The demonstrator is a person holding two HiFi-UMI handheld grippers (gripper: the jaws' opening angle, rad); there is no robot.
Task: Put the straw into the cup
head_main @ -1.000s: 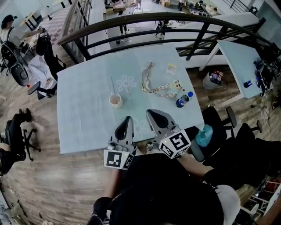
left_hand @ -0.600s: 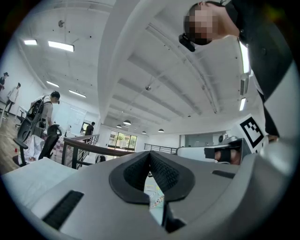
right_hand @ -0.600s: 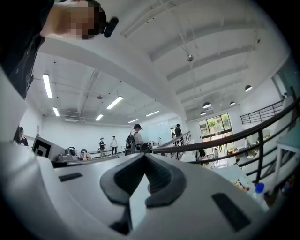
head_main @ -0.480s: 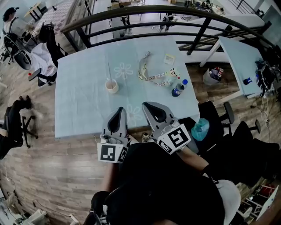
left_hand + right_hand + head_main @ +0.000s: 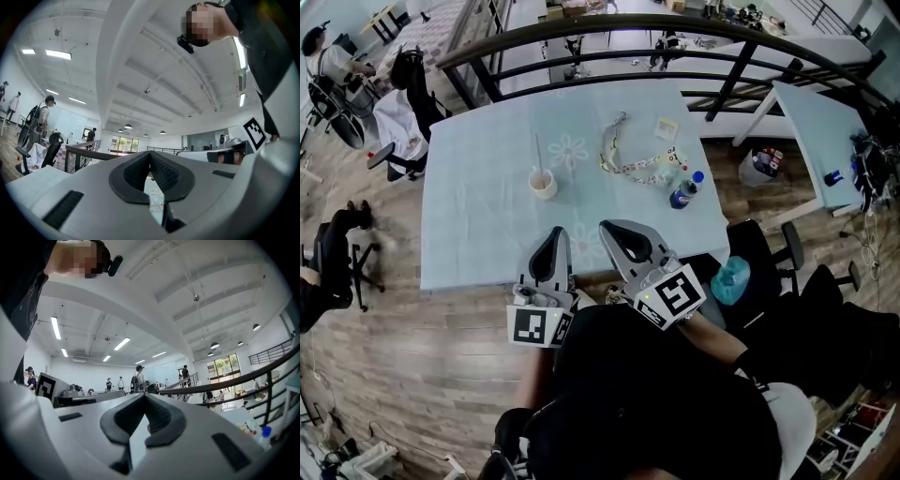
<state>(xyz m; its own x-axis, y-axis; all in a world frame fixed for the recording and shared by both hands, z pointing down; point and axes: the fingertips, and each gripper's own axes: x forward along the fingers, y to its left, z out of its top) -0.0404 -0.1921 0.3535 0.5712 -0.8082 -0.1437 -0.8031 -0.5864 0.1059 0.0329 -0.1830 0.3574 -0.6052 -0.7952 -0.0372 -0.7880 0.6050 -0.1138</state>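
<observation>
Head view alone: thin white straw (image 5: 537, 153) lies on pale blue bench (image 5: 478, 234) just beyond small beige paper cup (image 5: 544, 184). Gripper views: left tool (image 5: 150, 154) and right tool (image 5: 144, 397), jaws together, empty.

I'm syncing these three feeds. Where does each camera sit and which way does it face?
Head view: on the person's head, looking steeply down at the table, cup, left gripper, right gripper and dark torso.
Left gripper view: on the left gripper, looking along its shut jaws toward the railing; torso above right.
Right gripper view: on the right gripper, likewise; torso upper left.
Shared: all three show the railing.
</observation>
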